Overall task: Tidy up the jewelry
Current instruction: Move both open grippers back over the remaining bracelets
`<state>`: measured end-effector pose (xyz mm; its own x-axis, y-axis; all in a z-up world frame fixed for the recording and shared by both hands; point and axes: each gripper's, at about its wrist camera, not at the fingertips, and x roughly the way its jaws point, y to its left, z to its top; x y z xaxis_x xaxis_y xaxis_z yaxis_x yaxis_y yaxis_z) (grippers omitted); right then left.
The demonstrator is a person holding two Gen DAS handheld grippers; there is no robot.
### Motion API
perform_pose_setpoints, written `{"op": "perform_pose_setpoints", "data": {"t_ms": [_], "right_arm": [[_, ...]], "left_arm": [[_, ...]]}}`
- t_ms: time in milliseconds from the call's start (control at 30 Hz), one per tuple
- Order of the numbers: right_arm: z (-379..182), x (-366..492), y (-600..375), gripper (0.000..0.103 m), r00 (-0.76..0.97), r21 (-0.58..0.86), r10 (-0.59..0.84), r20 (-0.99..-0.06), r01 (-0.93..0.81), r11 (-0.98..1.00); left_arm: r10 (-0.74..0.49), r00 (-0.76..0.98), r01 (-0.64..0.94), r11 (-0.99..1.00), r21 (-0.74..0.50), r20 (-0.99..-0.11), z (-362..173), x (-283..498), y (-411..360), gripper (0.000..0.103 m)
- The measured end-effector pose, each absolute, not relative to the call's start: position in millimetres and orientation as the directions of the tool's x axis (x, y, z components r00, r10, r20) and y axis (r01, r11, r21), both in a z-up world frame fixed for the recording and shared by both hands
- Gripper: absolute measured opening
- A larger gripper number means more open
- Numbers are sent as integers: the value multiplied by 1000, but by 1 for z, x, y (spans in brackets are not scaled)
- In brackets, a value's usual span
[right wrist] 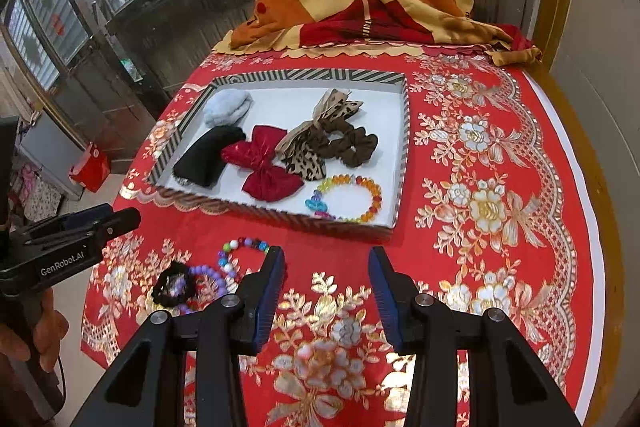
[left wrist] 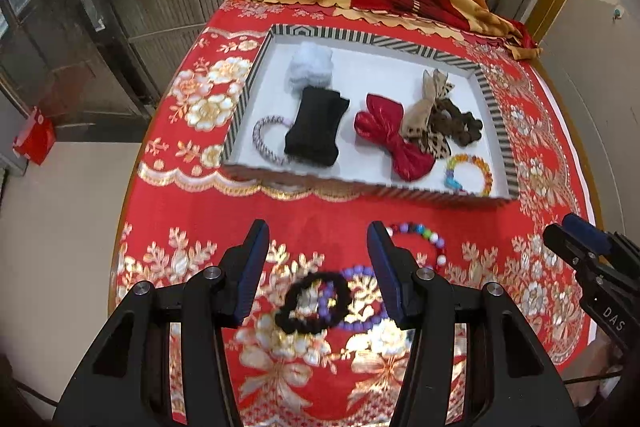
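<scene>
Both the left gripper [left wrist: 318,267] and right gripper [right wrist: 326,291] hang open and empty over the red bench [right wrist: 480,155]; 3 bracelets [left wrist: 362,299] lie outside the striped tray [left wrist: 494,107].

Ahead of your left hand-held gripper [left wrist: 318,267]: black scrunchie [left wrist: 312,301], purple bead bracelet [left wrist: 360,307], striped-rim white tray [left wrist: 496,107], red gold-flowered cloth [left wrist: 320,207].

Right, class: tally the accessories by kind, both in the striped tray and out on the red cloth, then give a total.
Bead bracelets: 3 (amber-rainbow one in the tray, multicoloured and purple on the cloth)
Bows: 2 (red satin, leopard-print)
Scrunchies and hair ties: 4 (fluffy white, brown, braided pink, black on the cloth)
Black fabric pouch: 1
Total: 10
</scene>
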<state>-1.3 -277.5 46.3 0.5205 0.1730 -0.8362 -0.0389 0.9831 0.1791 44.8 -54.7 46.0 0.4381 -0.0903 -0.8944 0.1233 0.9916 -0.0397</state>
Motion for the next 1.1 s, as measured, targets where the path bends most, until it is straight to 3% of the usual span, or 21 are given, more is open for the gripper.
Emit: {"op": "perform_pose_setpoints", "data": {"t_ms": [533, 700, 1100], "right_arm": [[43, -38, -277, 42, 510, 179, 181, -841, -52, 982], [41, -44, -276, 58, 510, 183, 187, -840, -58, 981], [39, -44, -271, 59, 499, 181, 192, -845, -71, 981]], "left_arm": [[-81, 438, 105, 994, -39, -895, 45, 0, -55, 51], [-79, 440, 105, 994, -37, -895, 45, -6, -57, 51], [-77, 433, 99, 994, -37, -898, 42, -9, -55, 51]]}}
